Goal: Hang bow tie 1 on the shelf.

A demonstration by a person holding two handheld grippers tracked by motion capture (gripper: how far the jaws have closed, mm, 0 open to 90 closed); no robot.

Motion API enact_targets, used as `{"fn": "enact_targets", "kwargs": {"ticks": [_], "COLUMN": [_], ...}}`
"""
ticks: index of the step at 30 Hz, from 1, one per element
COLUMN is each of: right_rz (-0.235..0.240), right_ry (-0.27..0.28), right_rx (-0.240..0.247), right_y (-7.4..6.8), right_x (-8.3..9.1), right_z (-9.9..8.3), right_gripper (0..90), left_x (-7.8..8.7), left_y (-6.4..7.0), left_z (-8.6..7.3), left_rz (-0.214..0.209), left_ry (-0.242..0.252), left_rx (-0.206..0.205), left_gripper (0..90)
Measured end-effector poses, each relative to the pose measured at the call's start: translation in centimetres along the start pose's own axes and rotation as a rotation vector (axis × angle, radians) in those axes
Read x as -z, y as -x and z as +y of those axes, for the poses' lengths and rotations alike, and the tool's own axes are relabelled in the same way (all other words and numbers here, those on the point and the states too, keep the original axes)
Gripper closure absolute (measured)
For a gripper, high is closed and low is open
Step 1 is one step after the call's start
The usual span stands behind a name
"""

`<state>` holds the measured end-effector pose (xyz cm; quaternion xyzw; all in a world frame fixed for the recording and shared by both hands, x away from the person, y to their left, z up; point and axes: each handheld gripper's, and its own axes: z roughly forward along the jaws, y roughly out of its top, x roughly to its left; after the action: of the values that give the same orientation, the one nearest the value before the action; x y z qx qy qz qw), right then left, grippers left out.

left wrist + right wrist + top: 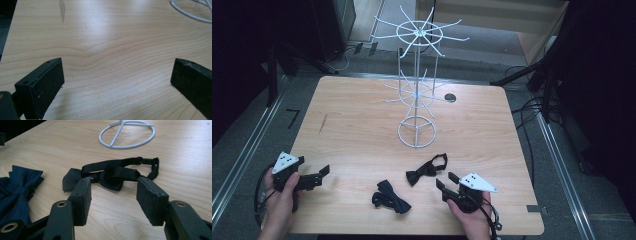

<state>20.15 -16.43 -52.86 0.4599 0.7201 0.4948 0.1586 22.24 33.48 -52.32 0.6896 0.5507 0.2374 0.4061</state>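
The wooden desk [362, 130], which lay nearest to the camera and was the largest thing, was seen from above. A white wire rack [417, 90] with thin radiating hooks was placed on its far middle part. The left gripper [323, 172] was held low at the near left edge; its jaws were spread wide, and bare wood was seen between them in the left gripper view. The right gripper [446, 180] was held at the near right; its jaws were also apart and nothing was held in them. They were directed at a black bow tie [105, 173], which was lying flat just beyond them, with its strap curled behind it. A dark blue bow tie [390, 196] was lying near it, between the two grippers. Both ties were judged to be light, soft and limp, so folding and hanging down were expected when lifted. The central knot, or the strap close to it, was considered the firmest place for the jaws.
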Motion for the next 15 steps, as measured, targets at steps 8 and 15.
{"fn": "enact_targets", "kwargs": {"ticks": [8, 15], "right_rz": [0.025, 0.065], "right_ry": [-0.012, -0.030], "right_rx": [0.010, 0.023], "right_y": [-1.0, -2.5], "right_x": [-0.4, -1.0], "right_z": [-0.2, -0.5], "right_gripper": [46.7, 46.6], "left_x": [0.0, 0.0], "left_y": [0.0, 0.0], "left_z": [0.0, 0.0], "left_rz": [0.000, 0.000], "left_ry": [0.001, 0.001], "left_rx": [-0.001, -0.002], "left_gripper": [0.0, 0.0]}}
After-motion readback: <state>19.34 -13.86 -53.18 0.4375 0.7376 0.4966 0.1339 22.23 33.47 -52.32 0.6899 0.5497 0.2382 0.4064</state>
